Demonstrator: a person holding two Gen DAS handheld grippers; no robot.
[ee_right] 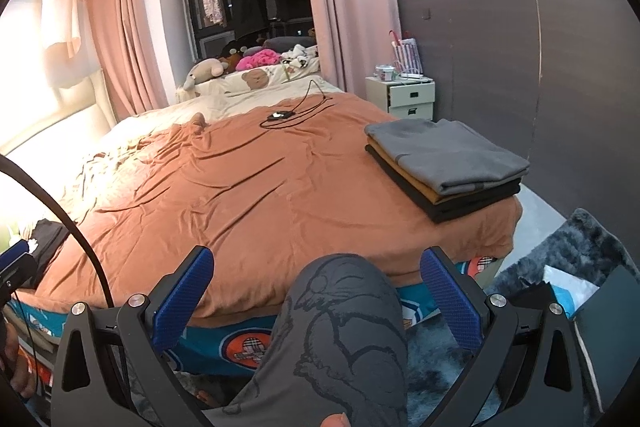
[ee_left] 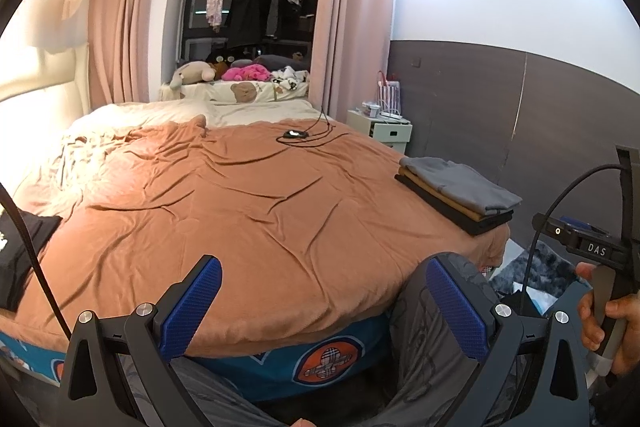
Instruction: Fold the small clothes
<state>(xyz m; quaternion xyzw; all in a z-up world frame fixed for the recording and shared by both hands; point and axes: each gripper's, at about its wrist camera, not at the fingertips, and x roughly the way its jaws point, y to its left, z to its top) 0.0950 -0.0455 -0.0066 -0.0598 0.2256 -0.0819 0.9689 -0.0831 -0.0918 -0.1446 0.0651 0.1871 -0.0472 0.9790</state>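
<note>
Both tools hang empty at the foot of the bed: the left gripper [ee_left: 320, 311] and the right gripper [ee_right: 316, 301] each have their blue-padded jaws spread wide, clamped on nothing. A neat stack of folded grey, tan and black garments [ee_right: 446, 167] sits at the right corner of the rust-brown bedspread [ee_left: 248, 211], while a dark unfolded garment [ee_left: 18, 259] lies at the left edge. This looks like a pause between items; the next move likely calls for the left tool to reach that dark piece and drag it onto open bedspread.
</note>
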